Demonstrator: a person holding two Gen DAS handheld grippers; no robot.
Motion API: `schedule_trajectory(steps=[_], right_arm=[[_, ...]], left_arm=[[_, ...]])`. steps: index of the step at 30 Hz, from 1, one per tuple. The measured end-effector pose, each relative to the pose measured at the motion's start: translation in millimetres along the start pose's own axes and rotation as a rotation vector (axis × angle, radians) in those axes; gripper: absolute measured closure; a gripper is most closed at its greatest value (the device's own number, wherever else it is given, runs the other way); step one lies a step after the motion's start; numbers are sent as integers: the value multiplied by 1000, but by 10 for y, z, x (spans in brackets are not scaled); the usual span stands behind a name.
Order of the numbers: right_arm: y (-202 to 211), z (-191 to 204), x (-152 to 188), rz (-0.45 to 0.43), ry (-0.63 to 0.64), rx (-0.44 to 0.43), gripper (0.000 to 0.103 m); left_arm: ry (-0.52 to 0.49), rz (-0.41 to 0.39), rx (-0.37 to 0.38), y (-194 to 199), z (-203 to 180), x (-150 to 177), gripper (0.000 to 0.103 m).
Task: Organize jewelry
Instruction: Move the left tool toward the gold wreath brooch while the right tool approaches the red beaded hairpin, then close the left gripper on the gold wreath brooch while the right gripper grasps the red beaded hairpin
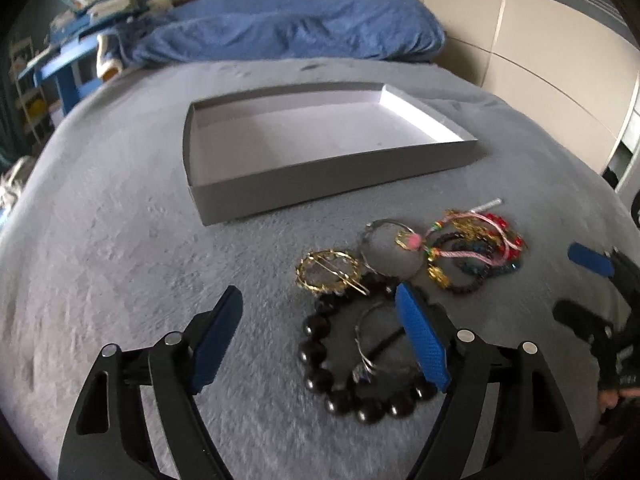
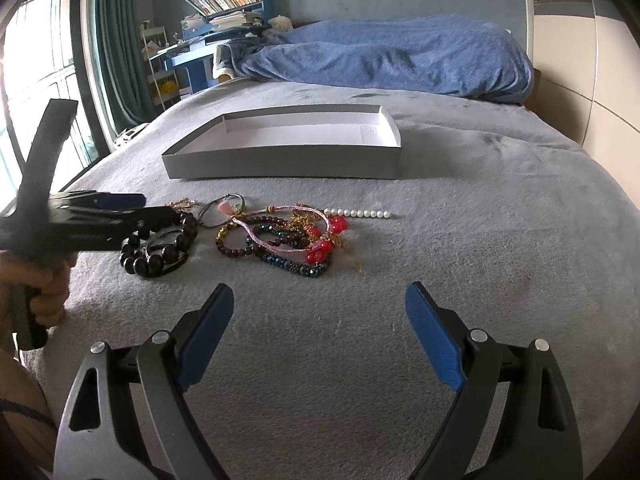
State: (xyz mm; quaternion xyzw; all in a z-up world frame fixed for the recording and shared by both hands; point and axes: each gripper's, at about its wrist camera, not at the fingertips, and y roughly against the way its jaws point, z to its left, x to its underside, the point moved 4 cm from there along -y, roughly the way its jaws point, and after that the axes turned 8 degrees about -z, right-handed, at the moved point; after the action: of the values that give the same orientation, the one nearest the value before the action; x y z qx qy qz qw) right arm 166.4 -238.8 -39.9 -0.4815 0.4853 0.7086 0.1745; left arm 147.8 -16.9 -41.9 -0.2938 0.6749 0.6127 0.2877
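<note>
A pile of jewelry lies on the grey bed cover. A black bead bracelet point(image 1: 352, 376) point(image 2: 160, 250) with a thin silver ring inside it lies between my open left gripper's point(image 1: 320, 300) fingers. A gold round hair clip point(image 1: 330, 270) lies just beyond it. A tangle of colourful bracelets point(image 1: 476, 248) point(image 2: 288, 240) lies to the right. A pearl strand point(image 2: 358, 213) lies behind the tangle. An empty grey box lid point(image 1: 320, 176) point(image 2: 280, 164) sits further back. My right gripper point(image 2: 320, 300) is open and empty, short of the pile.
A blue duvet point(image 2: 392, 56) is bunched at the head of the bed. A blue desk with books point(image 2: 224, 12) stands beyond the bed at the left. A beige wardrobe point(image 1: 540, 64) is on the right. A window with teal curtains point(image 2: 112, 40) is at the left.
</note>
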Motion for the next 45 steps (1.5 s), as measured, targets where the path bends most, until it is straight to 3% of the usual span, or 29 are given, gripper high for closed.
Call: schedule_trajectory(steps=[6,8,12,16,19,24,34,45], right_arm=[[-37,-22,1,18,-15,-5,16],[-58,-29,-8,30,-19,-4,16],[-116,-38,-33,55,-30,-13,17],[-181,-98,-96,67,-75,-25,26],[-245,-123,-154,78,-90,-29,40],[-366,-155,-198,97,-100,-42,55],[-461,-152,-189,118,-119,-85,91],[-154,-215,-218,53,-164,-130,95]], left_arm=[[73,30,20,-153,75,-41,31],[83,30,37,-174,81,-50,38],[92,19,81,-172,63,-61,63],[62,-6,90,-116,18,-47,63],[52,-29,96,-45,7,-34,63],[37,-61,98,107,30,10,63],[86,-87,88,290,206,104,63],[98,-101,87,439,279,183,63]])
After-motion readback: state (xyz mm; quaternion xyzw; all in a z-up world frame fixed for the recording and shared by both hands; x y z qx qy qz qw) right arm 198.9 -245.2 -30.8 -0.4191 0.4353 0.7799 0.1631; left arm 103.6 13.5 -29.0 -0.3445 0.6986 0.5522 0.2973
